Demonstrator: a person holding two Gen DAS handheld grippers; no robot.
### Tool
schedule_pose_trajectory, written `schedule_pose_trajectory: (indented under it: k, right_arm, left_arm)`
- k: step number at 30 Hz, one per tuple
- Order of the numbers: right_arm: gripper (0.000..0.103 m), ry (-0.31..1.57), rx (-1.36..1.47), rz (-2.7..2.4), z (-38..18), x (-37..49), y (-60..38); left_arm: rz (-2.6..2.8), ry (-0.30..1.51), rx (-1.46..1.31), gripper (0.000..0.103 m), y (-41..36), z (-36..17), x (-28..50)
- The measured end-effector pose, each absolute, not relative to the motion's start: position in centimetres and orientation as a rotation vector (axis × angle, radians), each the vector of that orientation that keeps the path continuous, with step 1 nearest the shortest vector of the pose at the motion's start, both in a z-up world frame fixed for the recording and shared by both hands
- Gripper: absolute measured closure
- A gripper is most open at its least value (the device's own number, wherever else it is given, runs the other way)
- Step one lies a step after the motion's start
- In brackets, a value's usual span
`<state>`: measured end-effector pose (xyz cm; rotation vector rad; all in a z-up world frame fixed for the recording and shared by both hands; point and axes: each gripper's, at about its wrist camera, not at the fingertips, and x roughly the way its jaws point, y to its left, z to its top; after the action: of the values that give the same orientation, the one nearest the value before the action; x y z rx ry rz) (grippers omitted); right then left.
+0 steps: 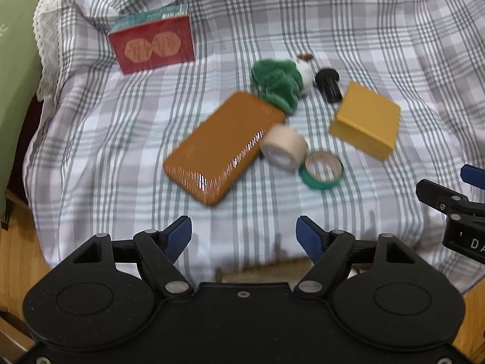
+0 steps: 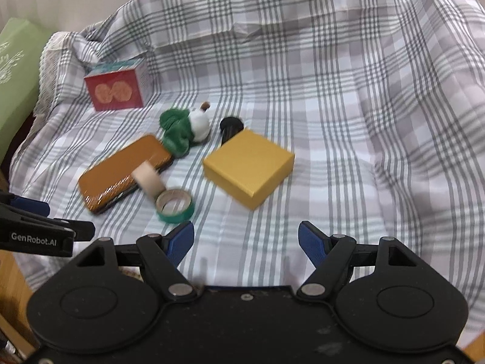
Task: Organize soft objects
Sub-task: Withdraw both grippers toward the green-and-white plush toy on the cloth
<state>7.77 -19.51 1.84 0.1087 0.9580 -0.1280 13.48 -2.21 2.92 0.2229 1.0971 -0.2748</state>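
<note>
Seemingly untouched, the green-and-white plush toy [image 1: 280,83] lies mid-cloth, its green end touching the orange glossy rectangular case [image 1: 222,147], with a black cylinder [image 1: 329,85] and a yellow cardboard box [image 1: 365,119] just beside; 2 tape rolls, beige [image 1: 285,147] and green [image 1: 321,171], sit nearer. The left claw [image 1: 244,235] and right claw [image 2: 246,241] both hang spread wide, empty, touching nothing, above the grey checked cloth [image 2: 333,91], probably poised to choose.

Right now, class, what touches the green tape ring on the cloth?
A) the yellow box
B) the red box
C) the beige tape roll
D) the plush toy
C: the beige tape roll leans against the green tape ring; the other three lie apart from it.
</note>
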Motion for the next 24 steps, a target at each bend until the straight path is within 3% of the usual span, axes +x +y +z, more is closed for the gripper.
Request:
schedule_pose_trajectory:
  k: [18, 20, 22, 24]
  right_arm:
    - [0.028, 0.87, -0.005, -0.149, 0.2, 17.6, -21.4]
    - [0.028, 0.871, -0.003, -0.157, -0.1, 18.4, -21.8]
    - [0.028, 0.877, 0.008, -0.163, -0.3, 19.2, -22.3]
    - [0.028, 0.88, 0.019, -0.166, -0.5, 19.8, -22.7]
  left_arm:
    - [-0.347, 1.02, 0.244, 0.03, -6.9, 2.0, 23.2]
    - [-0.353, 1.027, 0.245, 0.028, -7.6, 1.5, 24.1]
    - [-0.356, 1.031, 0.238, 0.02, -8.2, 1.2, 24.9]
    - [-0.354, 1.037, 0.228, 0.02, -8.6, 0.8, 25.7]
